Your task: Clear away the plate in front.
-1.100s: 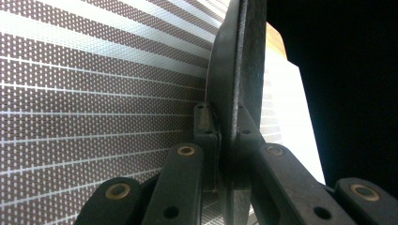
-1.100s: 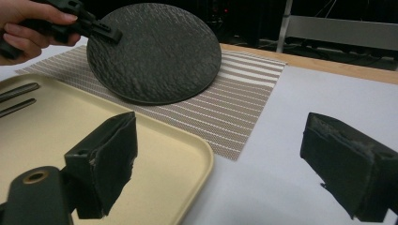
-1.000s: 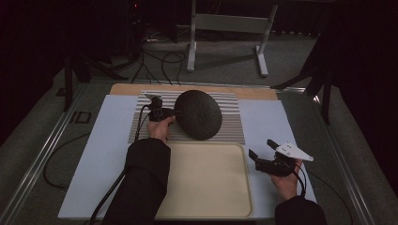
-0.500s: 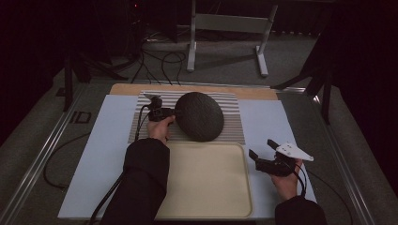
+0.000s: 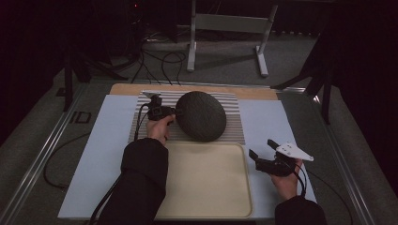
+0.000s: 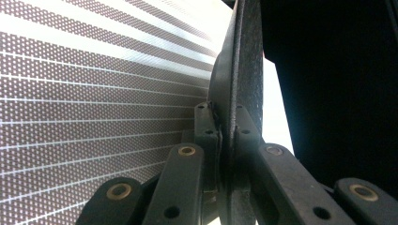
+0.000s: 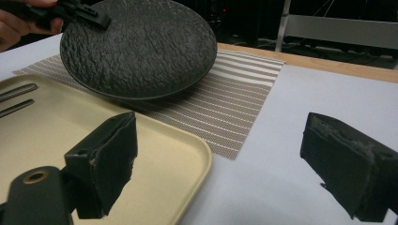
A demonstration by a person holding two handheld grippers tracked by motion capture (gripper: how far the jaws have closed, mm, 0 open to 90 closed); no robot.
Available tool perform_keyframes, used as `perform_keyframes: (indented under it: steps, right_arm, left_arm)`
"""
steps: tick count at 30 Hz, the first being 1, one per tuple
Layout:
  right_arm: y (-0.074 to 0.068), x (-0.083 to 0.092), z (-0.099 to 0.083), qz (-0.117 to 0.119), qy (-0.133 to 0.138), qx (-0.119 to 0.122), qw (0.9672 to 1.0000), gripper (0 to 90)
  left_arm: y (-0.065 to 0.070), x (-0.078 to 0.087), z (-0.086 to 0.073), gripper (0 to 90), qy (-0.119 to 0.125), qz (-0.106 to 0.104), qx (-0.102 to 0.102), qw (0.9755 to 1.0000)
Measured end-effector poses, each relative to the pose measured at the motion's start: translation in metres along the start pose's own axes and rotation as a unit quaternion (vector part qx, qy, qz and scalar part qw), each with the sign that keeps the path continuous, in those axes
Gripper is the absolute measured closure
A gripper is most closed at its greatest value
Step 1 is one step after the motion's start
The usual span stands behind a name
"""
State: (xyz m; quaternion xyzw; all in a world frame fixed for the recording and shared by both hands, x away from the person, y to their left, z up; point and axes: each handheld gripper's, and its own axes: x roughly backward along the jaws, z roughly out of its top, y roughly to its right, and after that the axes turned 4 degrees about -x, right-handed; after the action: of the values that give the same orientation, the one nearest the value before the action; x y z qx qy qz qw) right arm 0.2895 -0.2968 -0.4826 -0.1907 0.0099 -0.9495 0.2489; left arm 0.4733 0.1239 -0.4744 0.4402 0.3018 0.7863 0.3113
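Tilting above striped mat (image 5: 232, 126): round, rough-textured black plate (image 5: 201, 116).

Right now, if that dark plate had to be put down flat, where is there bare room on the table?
The beige tray is mostly bare in the high view; the right gripper view shows two utensil handles at its far edge. The pale sheet lies bare left of the striped mat, and right of it too. The mat's left half is crowded: there the left gripper clamps the tilted plate.
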Motion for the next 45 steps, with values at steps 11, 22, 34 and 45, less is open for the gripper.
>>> perform_keyframes:
  steps: [11, 22, 34, 45]
  right_arm:
    - [0.000, 0.000, 0.000, -0.001, 0.000, 0.000, 1.0000, 11.5]
    - [0.000, 0.000, 0.000, 0.000, -0.001, 0.001, 1.0000, 11.4]
    - [0.000, 0.000, 0.000, -0.001, -0.001, 0.000, 1.0000, 11.5]
    - [0.000, 0.000, 0.000, -0.002, -0.002, 0.000, 1.0000, 11.4]
  left_arm:
    - [0.004, 0.009, 0.000, 86.0, 0.000, -0.006, 0.000, 1.0000]
    - [0.006, 0.019, -0.004, 86.0, -0.001, -0.016, 0.000, 0.9999]
    - [0.011, 0.028, -0.009, 85.9, 0.001, -0.023, -0.005, 0.9997]
    - [0.018, 0.035, -0.015, 85.8, -0.001, -0.033, -0.016, 0.9993]
